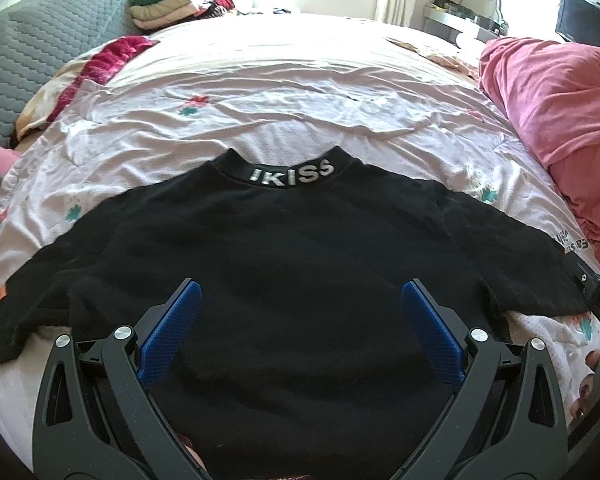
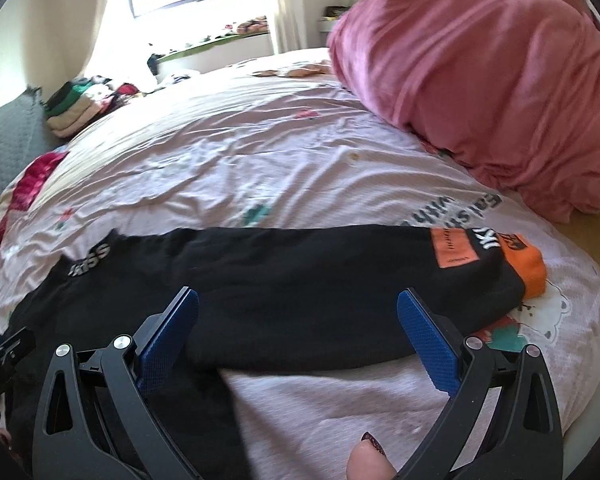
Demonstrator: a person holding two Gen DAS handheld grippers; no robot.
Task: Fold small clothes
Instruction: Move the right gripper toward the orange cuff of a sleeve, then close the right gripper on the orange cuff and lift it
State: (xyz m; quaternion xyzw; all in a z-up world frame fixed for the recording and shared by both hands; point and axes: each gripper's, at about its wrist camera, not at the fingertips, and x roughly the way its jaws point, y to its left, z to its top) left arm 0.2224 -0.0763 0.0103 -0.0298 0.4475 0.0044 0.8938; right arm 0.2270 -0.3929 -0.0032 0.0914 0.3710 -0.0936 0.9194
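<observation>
A small black top (image 1: 292, 248) with white "IKISS" lettering on its collar (image 1: 292, 174) lies flat on the bed, sleeves spread to both sides. My left gripper (image 1: 300, 292) hovers open over its lower body, blue pads wide apart, holding nothing. In the right wrist view the same black top (image 2: 300, 280) shows its right sleeve stretched out, ending in an orange cuff (image 2: 528, 270) with an orange patch. My right gripper (image 2: 298, 300) is open above that sleeve, nothing between its fingers. The other gripper's edge (image 2: 4, 354) shows at far left.
The pale pink printed bedsheet (image 1: 280, 100) covers the bed. A bulky pink duvet (image 2: 480, 80) is piled at the right. A grey quilted cushion (image 1: 32, 44) and a stack of folded clothes (image 1: 168, 0) sit at the far left. A thumb (image 2: 370, 460) shows at the bottom.
</observation>
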